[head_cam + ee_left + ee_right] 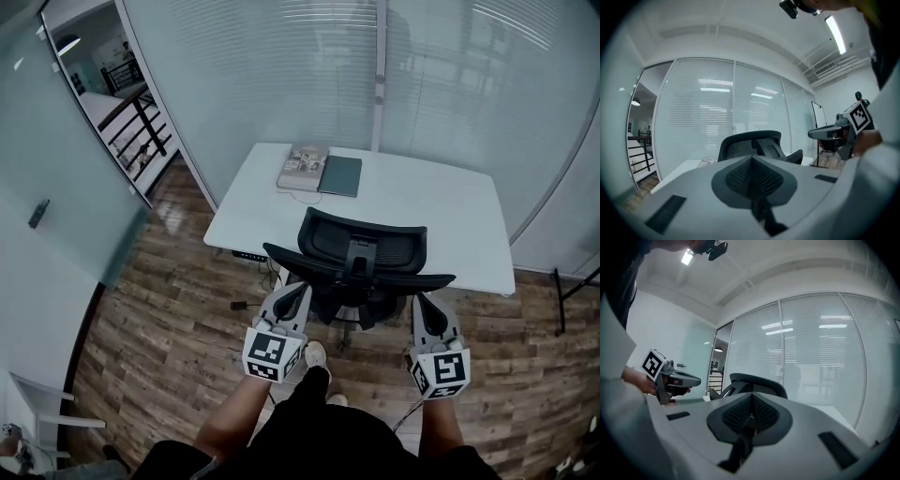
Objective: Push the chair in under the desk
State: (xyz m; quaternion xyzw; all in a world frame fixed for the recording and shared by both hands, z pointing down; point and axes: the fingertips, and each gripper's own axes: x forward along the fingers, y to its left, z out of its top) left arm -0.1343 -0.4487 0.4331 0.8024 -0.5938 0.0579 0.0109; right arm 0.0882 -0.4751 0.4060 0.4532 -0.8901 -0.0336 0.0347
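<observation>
A black mesh office chair [364, 248] stands at the near edge of the white desk [431, 211], its seat partly under the top and its back toward me. My left gripper [298, 289] is shut and empty, its tips right behind the chair's left armrest [292, 259]. My right gripper [422, 298] is likewise shut with nothing in it, just behind the right armrest [433, 279]. In the left gripper view the jaws [752, 164] meet, with the chair back [747, 143] beyond. The right gripper view shows closed jaws [752, 401] and the chair [757, 382] ahead.
A book [303, 167] and a dark flat notebook [339, 175] lie at the desk's far edge. Glass walls with blinds [281, 75] stand behind the desk. A cable plug [239, 305] lies on the wood floor, a white chair [37, 405] at the lower left, and a black stand [562, 291] at the right.
</observation>
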